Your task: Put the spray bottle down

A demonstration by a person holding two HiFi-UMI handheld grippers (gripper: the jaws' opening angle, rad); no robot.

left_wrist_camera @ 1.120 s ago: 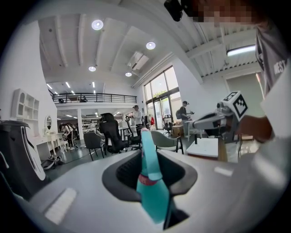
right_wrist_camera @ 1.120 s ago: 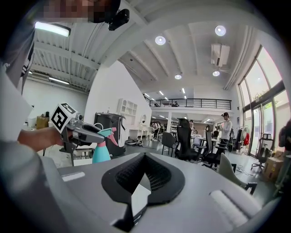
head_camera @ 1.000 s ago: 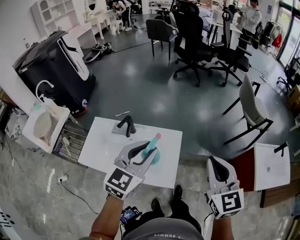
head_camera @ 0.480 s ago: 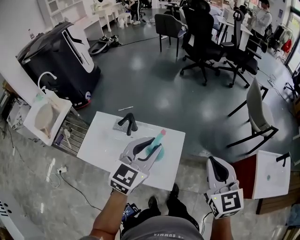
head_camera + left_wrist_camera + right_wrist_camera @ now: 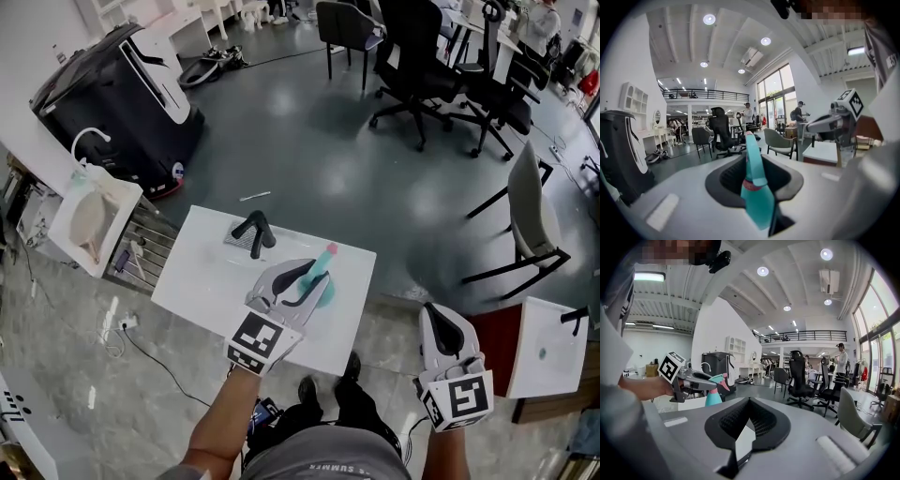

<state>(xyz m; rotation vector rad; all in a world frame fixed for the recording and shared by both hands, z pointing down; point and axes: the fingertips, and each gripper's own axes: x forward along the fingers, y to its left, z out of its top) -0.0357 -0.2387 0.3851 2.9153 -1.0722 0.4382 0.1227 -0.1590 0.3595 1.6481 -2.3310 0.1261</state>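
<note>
A teal spray bottle with a pink nozzle tip is clamped in my left gripper, over the right part of a white table. In the left gripper view the bottle stands upright between the jaws of the left gripper, whose pads press on its neck. Whether its base touches the table I cannot tell. My right gripper hangs off the table's right side, its jaws together with nothing in them. The right gripper view shows the right gripper's own empty pads, and the bottle off to the left.
A black stand on a grey pad sits at the table's far side. A second white table stands at the right. A large black machine and a white bin are to the left, with office chairs beyond.
My left gripper has sunk toward the table with the bottle still held. The right gripper has also dropped a little, still empty.
</note>
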